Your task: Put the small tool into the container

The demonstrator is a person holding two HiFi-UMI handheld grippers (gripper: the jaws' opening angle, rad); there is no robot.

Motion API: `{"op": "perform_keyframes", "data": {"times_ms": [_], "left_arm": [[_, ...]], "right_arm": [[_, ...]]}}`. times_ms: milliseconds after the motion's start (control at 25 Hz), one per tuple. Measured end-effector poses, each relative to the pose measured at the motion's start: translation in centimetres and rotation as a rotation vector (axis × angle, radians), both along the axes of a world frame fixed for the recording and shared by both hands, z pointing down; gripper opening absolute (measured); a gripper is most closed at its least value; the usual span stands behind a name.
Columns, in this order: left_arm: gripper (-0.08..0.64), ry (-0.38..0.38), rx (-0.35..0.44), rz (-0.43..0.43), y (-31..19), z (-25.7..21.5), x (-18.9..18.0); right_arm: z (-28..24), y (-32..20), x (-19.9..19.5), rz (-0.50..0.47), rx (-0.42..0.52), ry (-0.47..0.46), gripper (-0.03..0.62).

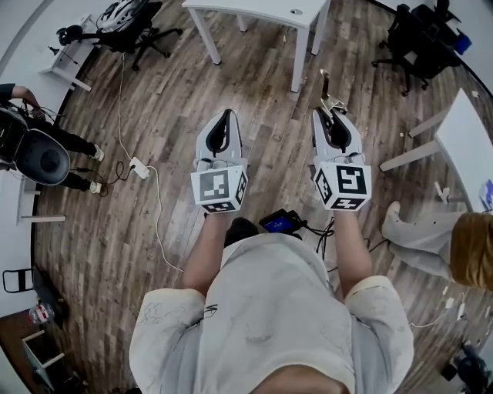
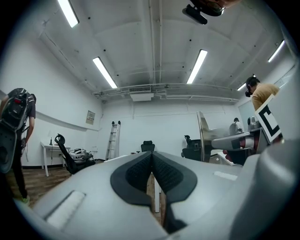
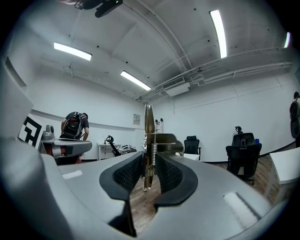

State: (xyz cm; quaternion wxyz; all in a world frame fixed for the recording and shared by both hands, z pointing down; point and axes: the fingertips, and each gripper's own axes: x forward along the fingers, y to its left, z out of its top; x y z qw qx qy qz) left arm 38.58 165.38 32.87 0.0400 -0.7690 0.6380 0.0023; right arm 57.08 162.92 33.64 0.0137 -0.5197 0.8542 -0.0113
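Wood floor (image 1: 269, 131) lies below, and no container shows. The right claw (image 3: 149, 176) is part open, pinching the small tool (image 3: 148, 136) by its lower end. The left claw (image 2: 152, 171) is closed and empty. Thin, sprung metal: likely light, stiff and slippery, best gripped across its flat faces.

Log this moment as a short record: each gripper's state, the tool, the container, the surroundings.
left gripper: jaws together, nothing between them
right gripper: shut on the small tool
tool form: thin metal piece with a spring, upright between the pads, sticking out past the tips
container: not seen in any view
setting: both grippers held level over a wood floor, with a white table ahead
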Motion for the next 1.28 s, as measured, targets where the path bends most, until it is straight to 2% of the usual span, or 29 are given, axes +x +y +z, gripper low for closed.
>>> {"op": "perform_keyframes", "data": {"times_ms": [320, 480, 680, 920, 1040, 1200, 1280], "left_arm": [[0.015, -0.002, 0.015, 0.009, -7.3, 0.4, -1.8], [0.014, 0.000, 0.020, 0.024, -13.2, 0.7, -5.3], [0.014, 0.007, 0.026, 0.027, -22.7, -0.4, -12.3], [0.014, 0.020, 0.032, 0.038, -35.7, -2.5, -22.4], [0.014, 0.028, 0.039, 0.044, -40.3, -2.9, -26.6], [0.014, 0.040, 0.049, 0.057, -46.9, -4.3, -36.2], [0.014, 0.042, 0.054, 0.063, -49.9, -4.7, -39.8]], "right_arm": [[0.6, -7.3, -2.0, -0.003, 0.010, 0.006, 0.090], [0.9, -13.1, -5.4, 0.011, 0.012, 0.011, 0.089], [-0.4, -22.4, -12.7, 0.012, 0.017, 0.028, 0.089], [-2.7, -34.9, -23.2, 0.018, 0.018, 0.049, 0.089], [-3.3, -39.4, -27.3, 0.024, 0.026, 0.055, 0.090], [-4.9, -45.6, -36.9, 0.040, 0.036, 0.062, 0.089], [-5.4, -48.5, -40.4, 0.047, 0.042, 0.063, 0.089]]}}
